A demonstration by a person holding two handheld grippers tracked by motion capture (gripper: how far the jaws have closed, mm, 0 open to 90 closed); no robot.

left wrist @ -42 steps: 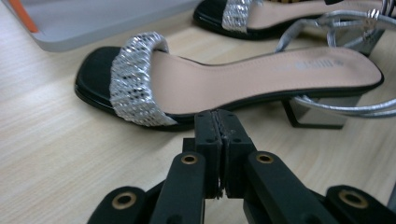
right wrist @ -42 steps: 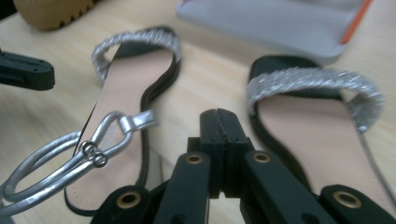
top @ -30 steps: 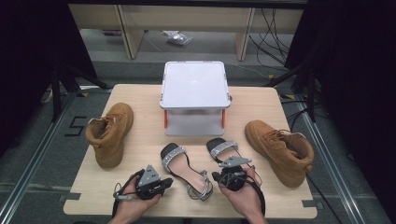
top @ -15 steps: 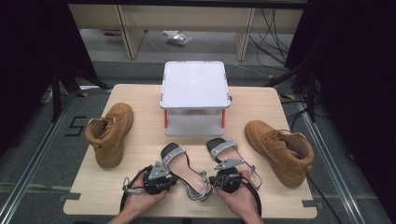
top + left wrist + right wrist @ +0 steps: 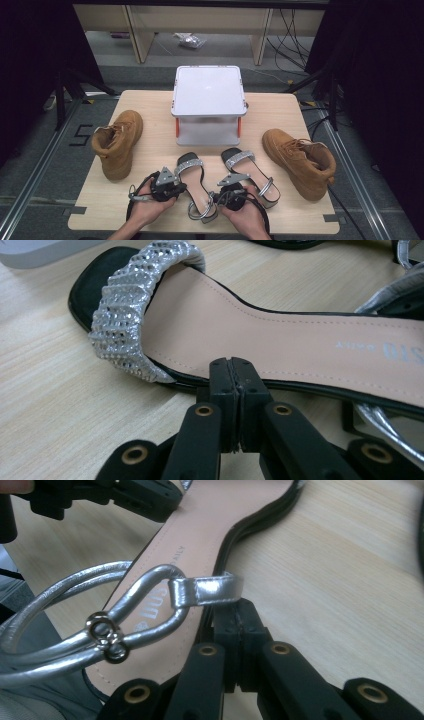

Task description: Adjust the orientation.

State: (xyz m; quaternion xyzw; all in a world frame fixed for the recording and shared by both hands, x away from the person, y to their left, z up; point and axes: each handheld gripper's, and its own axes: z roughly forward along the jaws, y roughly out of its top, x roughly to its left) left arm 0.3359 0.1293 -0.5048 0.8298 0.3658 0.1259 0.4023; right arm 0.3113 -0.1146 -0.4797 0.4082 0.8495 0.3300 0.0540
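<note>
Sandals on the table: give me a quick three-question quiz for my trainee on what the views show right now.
1. True or false: the left gripper has its jaws spread wide around the toe strap of the left sandal.
2. Pick one. The white box stands: A) on the table, beyond the left sandal; B) on top of a boot; C) on the floor.
3. Short answer: how many tan boots lie on the table?

Key
1. False: the jaws are shut, with their tip at the sole's edge behind the strap.
2. A.
3. Two, one at each side.
</note>
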